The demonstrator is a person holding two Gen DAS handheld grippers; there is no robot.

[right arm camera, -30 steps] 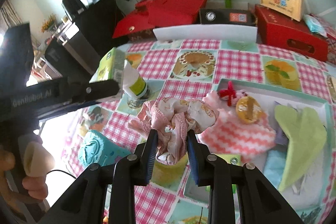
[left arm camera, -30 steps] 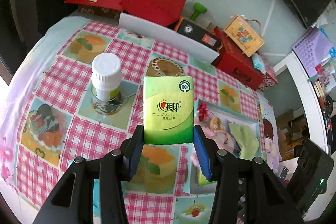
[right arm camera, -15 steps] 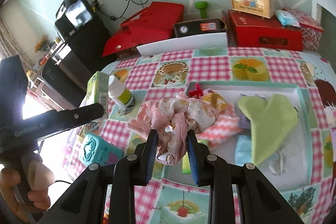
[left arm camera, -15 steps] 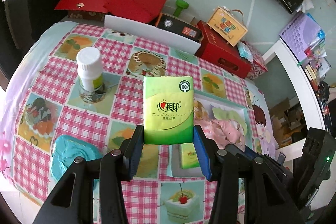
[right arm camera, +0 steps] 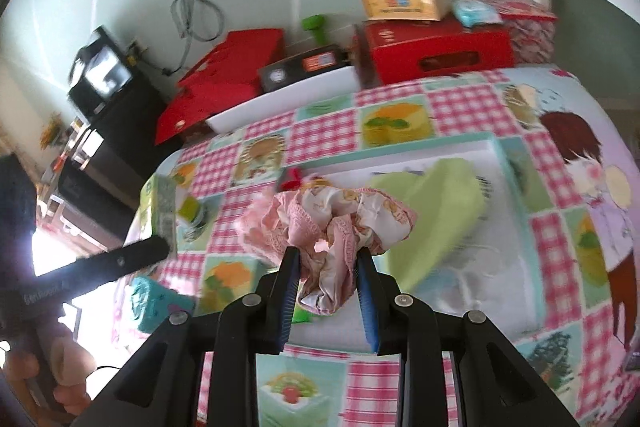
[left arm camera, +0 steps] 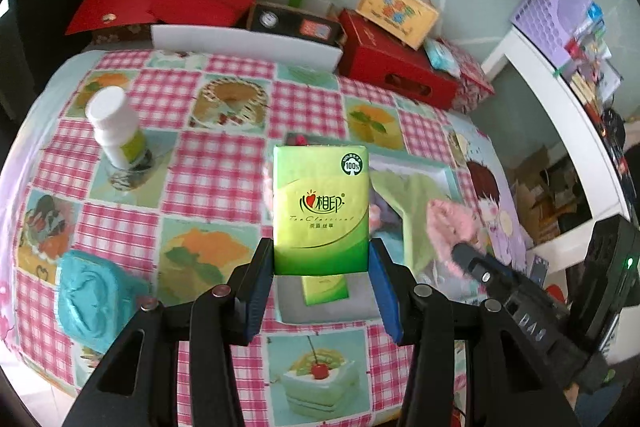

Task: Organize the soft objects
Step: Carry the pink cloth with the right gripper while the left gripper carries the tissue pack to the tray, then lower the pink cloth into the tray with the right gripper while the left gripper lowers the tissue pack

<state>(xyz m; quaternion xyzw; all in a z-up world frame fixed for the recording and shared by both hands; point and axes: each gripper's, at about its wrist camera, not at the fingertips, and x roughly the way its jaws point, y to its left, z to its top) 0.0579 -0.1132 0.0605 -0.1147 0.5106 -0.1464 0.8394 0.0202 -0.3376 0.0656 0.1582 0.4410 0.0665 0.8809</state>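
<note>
My left gripper [left arm camera: 321,259] is shut on a green tissue pack [left arm camera: 320,211] and holds it above the near edge of a white tray [left arm camera: 320,313]. A second green tissue pack [left arm camera: 323,290] lies in the tray below it. My right gripper [right arm camera: 326,277] is shut on a bunched pink patterned cloth [right arm camera: 336,223] and holds it over the tray [right arm camera: 400,155]. A light green cloth [right arm camera: 436,211] lies in the tray. The pink cloth also shows in the left wrist view [left arm camera: 452,227], to the right of the tissue pack.
A white-capped bottle [left arm camera: 116,131] stands on a glass coaster at the left of the checked tablecloth. A teal soft pack [left arm camera: 86,295] lies near the front left. Red boxes [left arm camera: 400,63] and a yellow carry box [left arm camera: 396,9] line the back edge.
Both grippers have moved right over the tray with their loads. The tissue pack now hangs above the tray's near edge, and the pink cloth is further over the tray.
</note>
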